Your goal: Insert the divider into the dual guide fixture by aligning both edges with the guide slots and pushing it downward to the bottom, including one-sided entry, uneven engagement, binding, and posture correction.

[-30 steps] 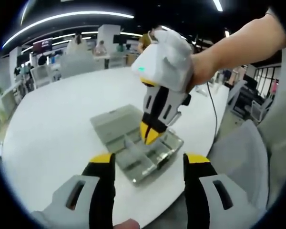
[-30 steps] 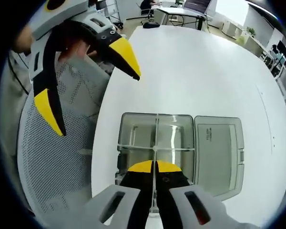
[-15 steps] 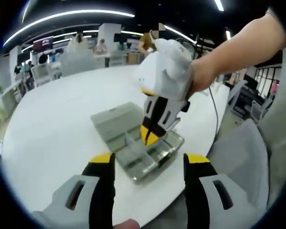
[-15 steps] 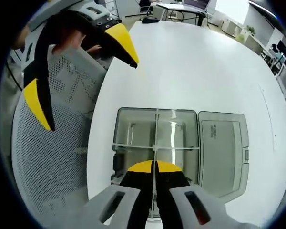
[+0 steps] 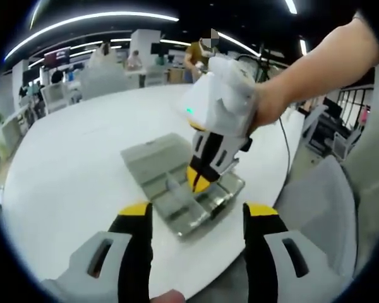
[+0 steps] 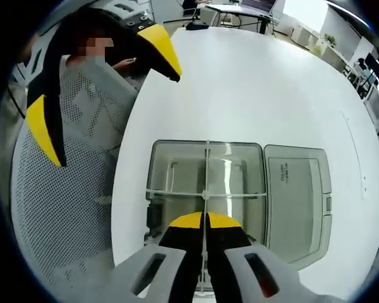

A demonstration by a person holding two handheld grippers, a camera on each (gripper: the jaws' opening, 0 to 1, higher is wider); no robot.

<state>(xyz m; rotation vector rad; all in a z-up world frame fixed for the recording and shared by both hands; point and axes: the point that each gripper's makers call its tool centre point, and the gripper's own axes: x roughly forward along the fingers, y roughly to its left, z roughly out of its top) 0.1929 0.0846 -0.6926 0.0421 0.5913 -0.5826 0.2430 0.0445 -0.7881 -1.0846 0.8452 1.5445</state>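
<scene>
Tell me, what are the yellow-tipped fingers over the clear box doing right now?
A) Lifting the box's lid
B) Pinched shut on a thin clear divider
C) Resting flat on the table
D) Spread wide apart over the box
B: the right gripper has its fingers closed on the thin divider standing in the clear box.

Divider [image 6: 206, 189]: near end hidden between closed tips of right hand-held gripper [image 6: 205, 220]; seating depth in guide slots not discernible. Clear box [image 5: 183, 189]: in left gripper view, part of interior covered by right hand-held gripper [image 5: 198, 182]; slot detail too small to read. Lid label [image 6: 292, 183]: print too small to read. Desk [image 6: 259, 95]: near edge cut off behind own jaws. Left hand-held gripper [image 6: 104, 95]: body cut off at picture's upper edge. Background figures [image 5: 134, 62]: blurred.
</scene>
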